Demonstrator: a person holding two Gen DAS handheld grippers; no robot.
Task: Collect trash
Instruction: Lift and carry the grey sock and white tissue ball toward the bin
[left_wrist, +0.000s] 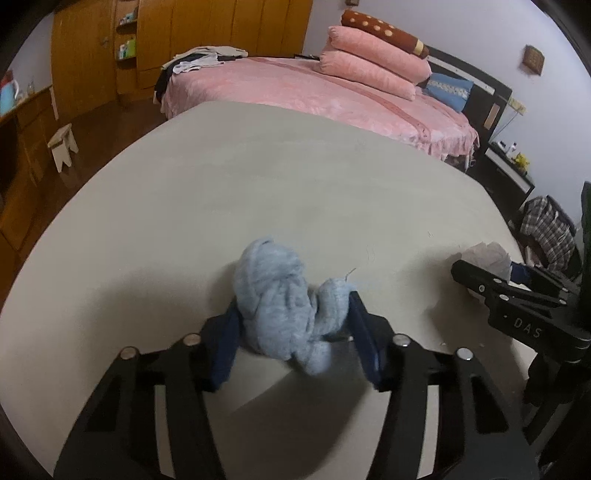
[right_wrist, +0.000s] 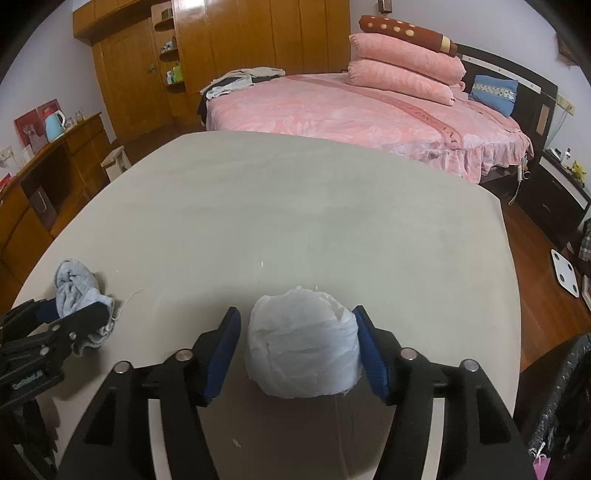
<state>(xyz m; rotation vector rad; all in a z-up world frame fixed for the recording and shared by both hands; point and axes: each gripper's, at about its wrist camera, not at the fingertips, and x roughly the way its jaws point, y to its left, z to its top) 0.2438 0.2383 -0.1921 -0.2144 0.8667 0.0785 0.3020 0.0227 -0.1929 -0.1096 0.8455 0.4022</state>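
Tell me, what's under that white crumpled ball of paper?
The white paper ball rests on the bare beige table, between the right gripper fingers. Only tabletop shows around it; the spot directly beneath is covered.

Black hand-held gripper (left_wrist: 291, 332), blue pads (left_wrist: 225, 347)

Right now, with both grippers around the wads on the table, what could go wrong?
1. The right gripper shows a gap beside the white paper wad; lifting now could leave it behind.
2. The blue cloth wad bulges past the left gripper fingers; it may slip or unravel.
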